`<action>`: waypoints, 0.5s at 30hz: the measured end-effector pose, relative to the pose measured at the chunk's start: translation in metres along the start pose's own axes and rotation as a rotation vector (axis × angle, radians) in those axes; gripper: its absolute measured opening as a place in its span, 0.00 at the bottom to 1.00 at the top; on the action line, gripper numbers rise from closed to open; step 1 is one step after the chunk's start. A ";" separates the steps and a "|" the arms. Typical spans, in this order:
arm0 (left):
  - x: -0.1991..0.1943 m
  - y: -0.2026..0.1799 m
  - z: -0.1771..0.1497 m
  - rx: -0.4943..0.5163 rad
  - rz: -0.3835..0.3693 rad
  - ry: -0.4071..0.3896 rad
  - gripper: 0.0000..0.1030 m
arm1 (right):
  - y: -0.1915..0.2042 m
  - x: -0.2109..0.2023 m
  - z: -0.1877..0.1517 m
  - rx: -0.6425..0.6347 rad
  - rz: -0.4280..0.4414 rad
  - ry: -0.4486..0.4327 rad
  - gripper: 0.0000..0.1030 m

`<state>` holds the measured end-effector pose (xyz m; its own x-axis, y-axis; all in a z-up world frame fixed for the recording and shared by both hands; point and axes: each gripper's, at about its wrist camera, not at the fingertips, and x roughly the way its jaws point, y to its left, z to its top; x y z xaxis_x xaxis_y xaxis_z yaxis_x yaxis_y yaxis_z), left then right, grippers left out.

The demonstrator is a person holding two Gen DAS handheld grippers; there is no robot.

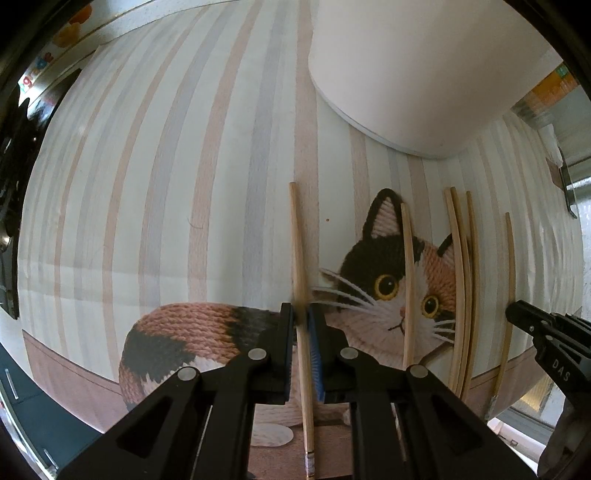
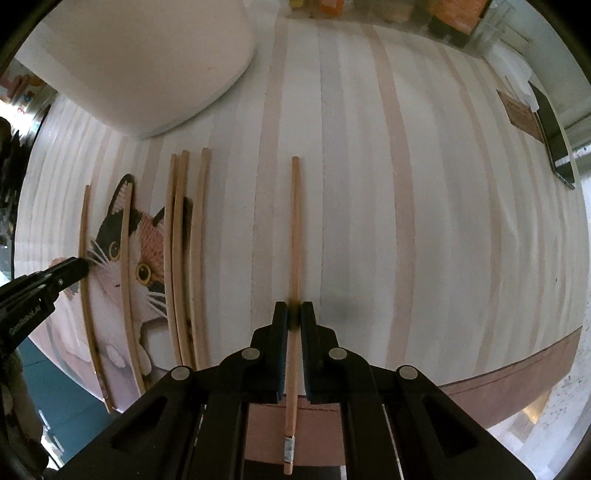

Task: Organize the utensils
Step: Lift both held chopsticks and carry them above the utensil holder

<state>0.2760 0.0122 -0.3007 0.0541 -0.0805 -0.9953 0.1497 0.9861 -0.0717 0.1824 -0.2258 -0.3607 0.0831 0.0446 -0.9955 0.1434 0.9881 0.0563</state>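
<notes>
Several wooden chopsticks lie lengthwise on a striped placemat (image 1: pixel 166 184) with a calico cat picture. In the left wrist view my left gripper (image 1: pixel 302 314) is shut on one chopstick (image 1: pixel 297 251) that runs straight ahead between the pads. To its right lie a single chopstick (image 1: pixel 407 280), a bunch of three (image 1: pixel 461 280) and one more (image 1: pixel 509 280). My right gripper (image 2: pixel 294 314) is shut on a separate chopstick (image 2: pixel 295 229) with a silver band near its rear end. The right gripper (image 1: pixel 511 308) shows at the right edge of the left view; the left gripper (image 2: pixel 83 263) shows at the left edge of the right view.
A large white round container (image 1: pixel 424 74) stands at the far end of the mat, also in the right wrist view (image 2: pixel 147 66). A dark flat object (image 2: pixel 554 140) and a brown card (image 2: pixel 521 114) lie at the far right. Colourful items (image 2: pixel 454 11) sit along the back edge.
</notes>
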 end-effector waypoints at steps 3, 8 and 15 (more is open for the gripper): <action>0.001 -0.003 -0.001 0.010 0.014 -0.001 0.08 | -0.004 0.000 -0.001 0.002 -0.018 0.001 0.07; -0.001 -0.003 0.000 0.009 0.018 -0.002 0.08 | -0.004 0.002 -0.001 0.004 -0.037 0.000 0.07; 0.002 -0.019 0.003 0.005 0.044 0.000 0.08 | 0.011 0.007 0.001 0.009 -0.056 0.004 0.07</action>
<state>0.2760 -0.0067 -0.3009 0.0607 -0.0372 -0.9975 0.1523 0.9880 -0.0276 0.1853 -0.2152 -0.3668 0.0704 -0.0097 -0.9975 0.1562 0.9877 0.0014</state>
